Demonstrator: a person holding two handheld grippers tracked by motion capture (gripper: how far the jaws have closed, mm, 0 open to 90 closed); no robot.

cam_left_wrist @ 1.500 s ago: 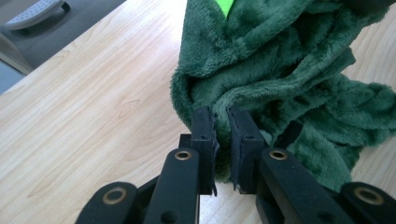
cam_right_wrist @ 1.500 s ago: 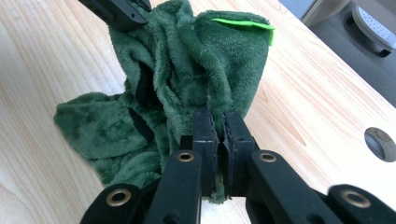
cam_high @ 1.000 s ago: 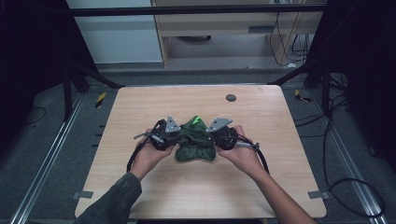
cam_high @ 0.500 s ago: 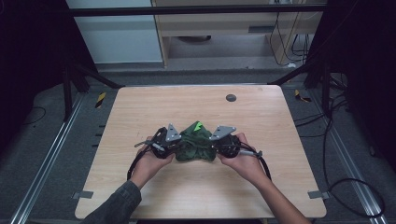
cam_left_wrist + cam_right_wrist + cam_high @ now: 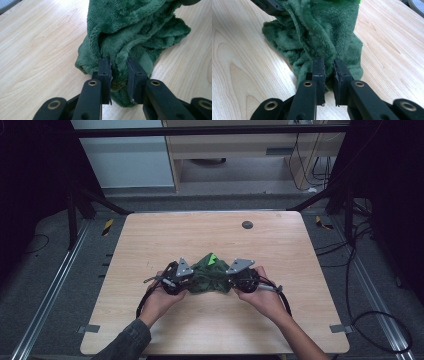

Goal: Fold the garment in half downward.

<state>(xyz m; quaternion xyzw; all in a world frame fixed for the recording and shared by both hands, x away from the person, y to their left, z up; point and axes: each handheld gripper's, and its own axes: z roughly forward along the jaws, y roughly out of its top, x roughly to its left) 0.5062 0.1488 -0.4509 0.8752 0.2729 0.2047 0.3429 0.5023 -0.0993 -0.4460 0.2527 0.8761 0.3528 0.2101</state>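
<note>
A crumpled dark green fleece cloth (image 5: 207, 276) lies bunched on the wooden table (image 5: 210, 235) between my two grippers. My left gripper (image 5: 192, 282) holds its left side. In the left gripper view a thick fold of the cloth (image 5: 140, 27) fills the gap of the left gripper (image 5: 118, 71), whose jaws have just been opening slightly. My right gripper (image 5: 227, 281) pinches the right side. Its jaws stand narrow in the right gripper view, where the right gripper (image 5: 329, 68) is shut on a fold of the cloth (image 5: 322, 30). A bright green tag (image 5: 212, 258) shows on top.
A small dark round disc (image 5: 247, 224) lies near the table's far edge. Bare wood surrounds the cloth on all sides. Metal rails and cables run along the floor left and right of the table.
Both hands have come a little toward the near edge and lower, carrying the cloth with them. The cloth now rests bunched on the tabletop.
</note>
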